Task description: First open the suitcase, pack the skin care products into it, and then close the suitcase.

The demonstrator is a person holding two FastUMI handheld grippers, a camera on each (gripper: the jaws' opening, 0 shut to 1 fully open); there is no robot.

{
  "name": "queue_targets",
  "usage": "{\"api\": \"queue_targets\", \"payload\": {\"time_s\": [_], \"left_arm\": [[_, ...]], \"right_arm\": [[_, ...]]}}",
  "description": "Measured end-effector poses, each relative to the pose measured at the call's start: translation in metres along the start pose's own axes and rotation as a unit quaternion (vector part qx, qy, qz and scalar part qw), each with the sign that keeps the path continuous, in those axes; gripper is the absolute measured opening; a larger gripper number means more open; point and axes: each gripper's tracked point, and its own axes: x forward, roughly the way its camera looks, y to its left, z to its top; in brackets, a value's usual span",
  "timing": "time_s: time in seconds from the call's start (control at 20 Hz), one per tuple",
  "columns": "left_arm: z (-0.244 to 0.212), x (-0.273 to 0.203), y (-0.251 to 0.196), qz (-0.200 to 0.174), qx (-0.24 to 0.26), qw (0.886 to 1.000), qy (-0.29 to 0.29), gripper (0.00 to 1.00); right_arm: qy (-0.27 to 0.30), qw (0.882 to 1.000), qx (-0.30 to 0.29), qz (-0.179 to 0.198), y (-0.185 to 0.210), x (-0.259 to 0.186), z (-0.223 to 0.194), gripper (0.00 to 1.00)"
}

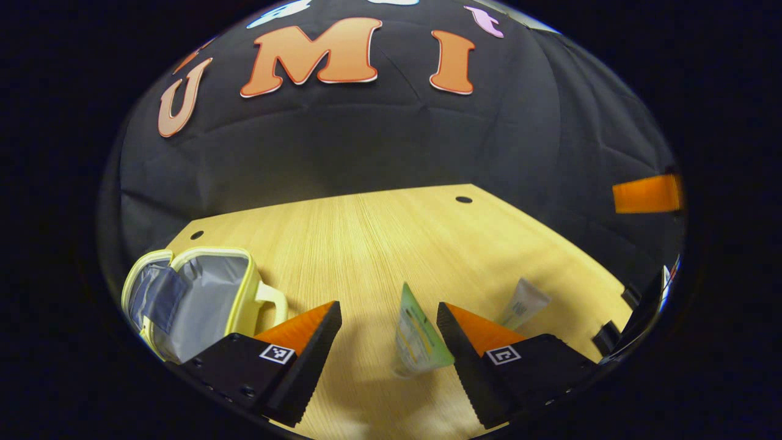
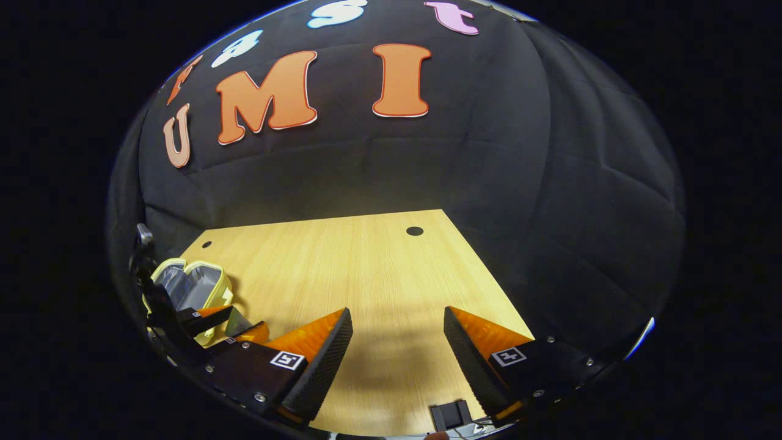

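- The left gripper (image 1: 389,327) had its jaws spread wide and held nothing; a green tube (image 1: 417,339) stood between the fingers, nearer the right-hand one, with no clear contact either side.
- The small pale-yellow suitcase (image 1: 201,293) lay already open at the table's (image 1: 366,244) left, grey lining showing, lid flap up, handle facing the left gripper.
- A white tube (image 1: 524,304) lay just behind the right-hand finger, apart from the green one.
- The right gripper (image 2: 397,339) was also wide open and empty, over bare table well to the right of the suitcase (image 2: 192,287).
- Risk: the green tube looked blurred and tilted; an off-centre close would likely push it over or squirt it out sideways rather than clamp it.
- Risk: a soft tube pinched near its thin crimped end could slip out on the carry to the suitcase.
- Risk: the right-hand finger could knock the white tube toward the table edge while closing.
- Risk: the suitcase looked light; dropping a tube against its rim or lid could shove it or flop the lid shut.
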Motion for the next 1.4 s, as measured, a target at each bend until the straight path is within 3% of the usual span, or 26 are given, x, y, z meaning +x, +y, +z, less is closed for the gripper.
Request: {"api": "queue_targets", "payload": {"time_s": [0.05,0.15,0.25,0.5,0.85,1.05,1.25,1.4], "left_arm": [[-0.009,0.005,-0.002,0.001,0.006,1.0,0.006,0.97],[-0.021,0.012,-0.009,-0.002,0.017,1.0,0.018,0.72],[-0.018,0.018,-0.014,-0.006,0.023,1.0,0.017,0.36],[-0.005,-0.009,-0.013,-0.03,0.015,0.999,0.04,0.33],[0.034,-0.086,0.023,-0.013,0.012,0.998,0.054,0.32],[0.052,-0.121,0.047,0.003,0.0,0.998,0.055,0.32],[0.047,-0.134,0.076,0.035,-0.003,0.997,0.066,0.32],[0.034,-0.139,0.086,0.048,-0.006,0.995,0.083,0.33]], "right_arm": [[0.002,1.0,-0.001,-0.001,-0.002,0.001,-0.002,0.95],[0.003,1.0,-0.003,-0.003,-0.003,0.001,-0.003,0.95],[0.003,1.0,-0.004,-0.005,-0.004,0.0,-0.005,0.95],[-0.008,1.0,-0.005,0.014,0.011,-0.004,-0.006,0.96],[-0.035,0.993,-0.014,0.114,0.089,0.014,-0.009,0.95],[0.012,0.988,-0.044,0.149,0.114,0.038,-0.056,0.96],[0.087,0.981,-0.074,0.159,0.115,0.068,-0.116,0.94],[0.109,0.977,-0.087,0.159,0.115,0.08,-0.135,0.88]]}}
